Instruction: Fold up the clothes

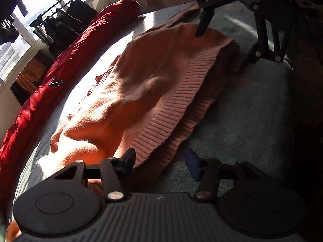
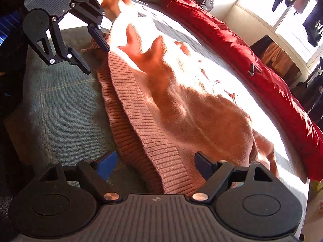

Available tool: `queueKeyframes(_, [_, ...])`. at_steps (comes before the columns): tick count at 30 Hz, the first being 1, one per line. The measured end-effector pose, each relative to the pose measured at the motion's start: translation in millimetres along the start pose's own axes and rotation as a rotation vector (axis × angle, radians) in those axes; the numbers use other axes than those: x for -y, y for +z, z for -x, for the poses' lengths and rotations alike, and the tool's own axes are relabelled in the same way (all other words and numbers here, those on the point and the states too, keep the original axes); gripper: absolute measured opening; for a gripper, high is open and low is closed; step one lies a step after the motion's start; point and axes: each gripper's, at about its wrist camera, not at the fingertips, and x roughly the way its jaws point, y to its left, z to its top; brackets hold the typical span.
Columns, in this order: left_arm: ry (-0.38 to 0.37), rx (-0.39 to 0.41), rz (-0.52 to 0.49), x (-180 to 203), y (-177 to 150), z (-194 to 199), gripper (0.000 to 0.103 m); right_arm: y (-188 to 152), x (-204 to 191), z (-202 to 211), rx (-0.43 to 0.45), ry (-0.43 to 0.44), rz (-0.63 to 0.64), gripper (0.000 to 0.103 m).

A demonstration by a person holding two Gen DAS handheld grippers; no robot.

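An orange knitted sweater (image 1: 141,84) is spread across a grey-green bed (image 1: 242,121), its ribbed hem (image 1: 177,109) doubled over and turned toward the two grippers. In the left wrist view the sweater fills the centre, half lit by strong sunlight, half in shadow. The left gripper (image 1: 161,165) is seen at 6 o'clock, its jaws parted over the hem's near corner, with knit lying between the fingers but not pinched. The right gripper (image 1: 220,50) is seen at 1 o'clock, spread wide above the hem's far end, one finger over the fabric and the other beyond its edge; nothing is gripped. In the right wrist view the right gripper (image 2: 157,165) is placed at 6 o'clock, straddling the hem with jaws released, and the left gripper (image 2: 97,58) at 10 o'clock beside the hem. A red duvet (image 1: 66,60) is bunched along the bed's far side, at 9 to 11 o'clock in the left view. Dark clothes (image 1: 60,26) are hung on a rack by the bright window (image 1: 40,2) beyond.
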Motion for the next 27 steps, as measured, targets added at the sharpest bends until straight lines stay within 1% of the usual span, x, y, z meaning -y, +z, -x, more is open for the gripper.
queueKeyframes(3, [0.03, 0.005, -0.081, 13, 7, -17, 0.056, 9, -15, -21, -0.011, -0.009, 0.047, 0.09])
queueKeyframes(6, [0.03, 0.003, -0.136, 19, 11, -28, 0.056, 14, -26, -38, -0.004, 0.005, 0.054, 0.09])
queueKeyframes(8, [0.044, 0.019, -0.177, 24, 14, -29, 0.056, 17, -29, -43, 0.011, -0.003, 0.039, 0.09])
queueKeyframes(11, [0.044, 0.034, -0.19, 27, 17, -27, 0.056, 20, -29, -49, 0.026, -0.056, 0.01, 0.093])
queueKeyframes(15, [0.047, 0.054, -0.21, 30, 20, -27, 0.056, 21, -25, -46, 0.029, -0.203, 0.043, 0.093])
queueKeyframes(16, [0.051, 0.06, -0.217, 32, 21, -28, 0.056, 22, -23, -44, 0.029, -0.234, 0.054, 0.093])
queueKeyframes(17, [0.058, 0.064, -0.215, 32, 23, -31, 0.056, 23, -21, -41, 0.034, -0.247, 0.06, 0.093])
queueKeyframes(19, [0.075, 0.07, -0.191, 29, 26, -36, 0.056, 27, -13, -36, 0.042, -0.236, 0.039, 0.093])
queueKeyframes(21, [0.085, 0.077, -0.141, 21, 29, -40, 0.054, 28, -10, -36, 0.035, -0.212, 0.024, 0.093])
queueKeyframes(23, [0.096, 0.082, -0.105, 15, 32, -39, 0.048, 27, -9, -38, 0.023, -0.183, 0.019, 0.093])
queueKeyframes(27, [0.111, 0.11, -0.083, 8, 38, -31, 0.048, 25, -25, -47, 0.01, -0.14, 0.062, 0.093])
